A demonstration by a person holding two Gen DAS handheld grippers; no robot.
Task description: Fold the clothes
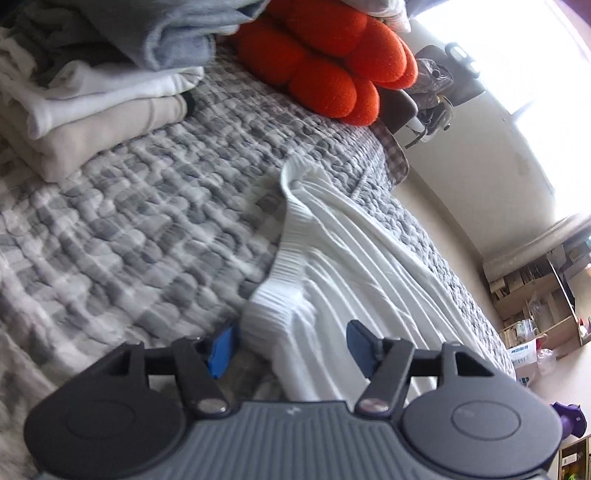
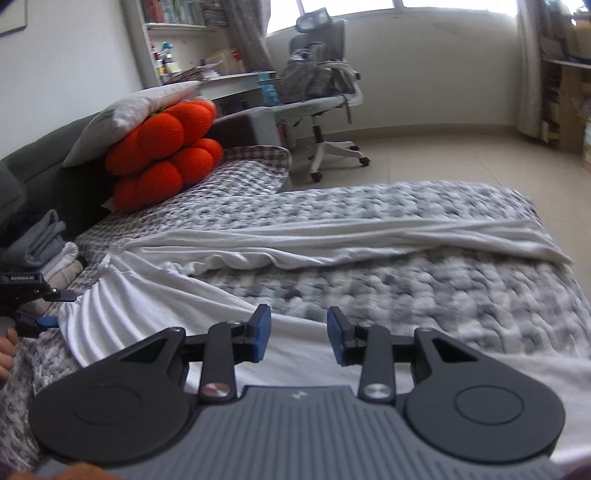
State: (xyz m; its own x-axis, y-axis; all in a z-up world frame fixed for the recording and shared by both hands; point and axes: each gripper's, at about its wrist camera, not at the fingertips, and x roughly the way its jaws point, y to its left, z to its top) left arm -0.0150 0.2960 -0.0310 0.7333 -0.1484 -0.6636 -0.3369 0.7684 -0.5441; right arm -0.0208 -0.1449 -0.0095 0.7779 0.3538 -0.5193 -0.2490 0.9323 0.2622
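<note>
I had the white garment (image 2: 258,254) spread long across the checked grey quilt (image 2: 424,288), its ribbed waistband (image 1: 291,258) running up the middle of the left wrist view and its far end trailing toward the right edge of the right wrist view. I judged this the opening of a fold: the cloth was laid out but not yet doubled over.

My left gripper (image 1: 291,347) stood wide open with the gathered waistband end lying between its blue pads (image 1: 221,349), not yet pinched as far as I could tell; in the right wrist view it showed at the left edge (image 2: 59,306), astride the same end. My right gripper (image 2: 299,332) was also open and gripped nothing, hovering low over the cloth at the bottom centre of its frame, the white fabric passing beneath it.

The next move, I reckoned, called for both to close on the fabric and carry the waistband end over toward the far end, keeping the pleats from bunching.

The quilt was puffy and would give little firm backing. At the upper left of the left view sat a stack of folded clothes (image 1: 92,110), near an orange knotted cushion (image 1: 332,62). Beyond the bed were an office chair (image 2: 321,96), shelves (image 2: 177,37) and a bright window (image 2: 443,3).
</note>
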